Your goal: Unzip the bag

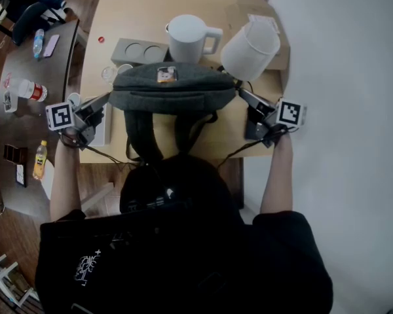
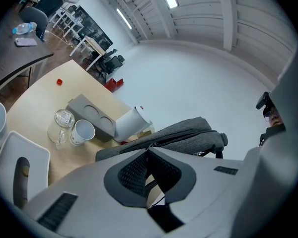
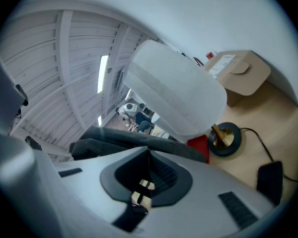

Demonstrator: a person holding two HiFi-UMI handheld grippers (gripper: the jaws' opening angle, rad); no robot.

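Here we are, right at the start line: the grey bag (image 1: 173,87) lies across the near edge of the tabletop (image 1: 124,12), straps hanging toward the person, and the zip line (image 1: 172,94) along its front reads as fully shut, so by my reckoning none of the unzipping is done. The left tongs (image 1: 105,101) sit at the bag's left end and the right tongs (image 1: 240,91) at its right end, and each gripper view shows the jaws brought together, tips meeting right where the grey fabric begins. Whether either pair is actually pinching cloth or a pull tab I cannot tell. What is left is everything: find the pull, hold the bag steady, run the slider along. The head view gives the whole layout, with the white jug (image 1: 188,38) and the lamp shade (image 1: 250,48) just behind the bag. The left gripper view adds a glass (image 2: 63,119) and a paper cup (image 2: 82,132) beside the grey cup tray (image 2: 92,114). The right gripper view looks under the shade to the lamp's round base (image 3: 223,139) and a cardboard box (image 3: 238,76) beyond.
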